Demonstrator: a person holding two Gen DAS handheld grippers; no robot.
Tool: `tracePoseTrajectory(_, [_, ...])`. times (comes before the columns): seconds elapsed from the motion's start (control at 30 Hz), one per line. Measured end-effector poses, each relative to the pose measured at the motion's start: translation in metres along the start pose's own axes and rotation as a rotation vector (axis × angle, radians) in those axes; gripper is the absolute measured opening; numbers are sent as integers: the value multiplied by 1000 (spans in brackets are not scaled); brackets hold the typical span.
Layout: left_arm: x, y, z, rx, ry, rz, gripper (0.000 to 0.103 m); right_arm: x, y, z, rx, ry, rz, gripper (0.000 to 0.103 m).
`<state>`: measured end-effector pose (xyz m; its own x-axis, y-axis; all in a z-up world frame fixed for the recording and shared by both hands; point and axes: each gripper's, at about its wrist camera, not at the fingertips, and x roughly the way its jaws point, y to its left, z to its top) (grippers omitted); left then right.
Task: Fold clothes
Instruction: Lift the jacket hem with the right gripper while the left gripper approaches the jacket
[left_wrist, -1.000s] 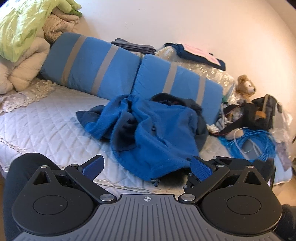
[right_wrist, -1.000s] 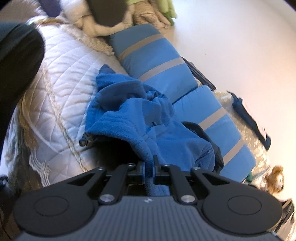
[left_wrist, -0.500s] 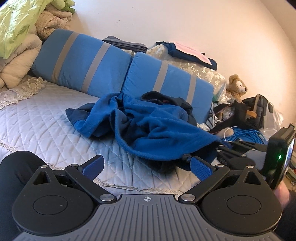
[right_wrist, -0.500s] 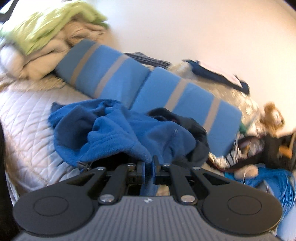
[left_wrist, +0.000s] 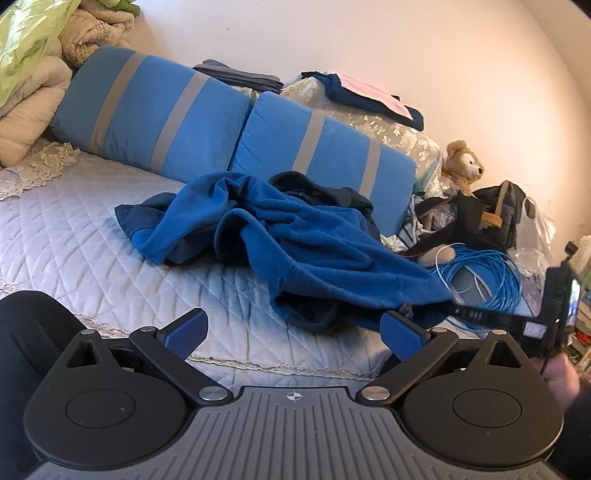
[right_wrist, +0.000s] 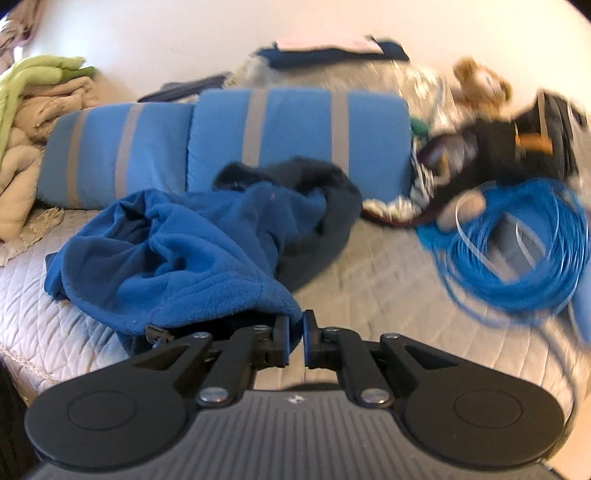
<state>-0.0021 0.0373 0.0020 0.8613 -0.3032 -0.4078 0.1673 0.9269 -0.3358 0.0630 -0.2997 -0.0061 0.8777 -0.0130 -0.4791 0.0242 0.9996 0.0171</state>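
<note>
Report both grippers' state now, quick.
Left gripper: open, holding nothing.
Right gripper: shut on an edge of the blue fleece jacket.

The right wrist view is smeared on its right side, so the teddy bear (right_wrist: 478, 83), black bag (right_wrist: 532, 142) and blue cable coil (right_wrist: 517, 243) lack detail. A dark garment (left_wrist: 328, 192) lies mostly buried under the blue fleece (left_wrist: 295, 236)

Fleece (left_wrist: 295, 236) lies mid-bed (left_wrist: 74, 236), pillows (left_wrist: 229, 125) behind it along the wall. Cable coil (left_wrist: 487, 273) right of fleece, teddy (left_wrist: 461, 166) behind coil. Blankets (left_wrist: 33, 81) piled far left.
</note>
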Motion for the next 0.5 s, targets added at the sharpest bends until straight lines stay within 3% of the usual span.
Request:
tracePoseTrajectory(0.33, [2, -1, -1, -11, 11, -6, 102, 3, 21, -13, -116, -8, -24, 11])
tracePoseTrajectory(0.43, [1, -2, -1, -12, 11, -8, 102, 2, 32, -16, -218, -40, -65, 32])
tracePoseTrajectory(0.5, [2, -2, -2, -12, 13, -10, 102, 1, 40, -19, -296, -69, -93, 37])
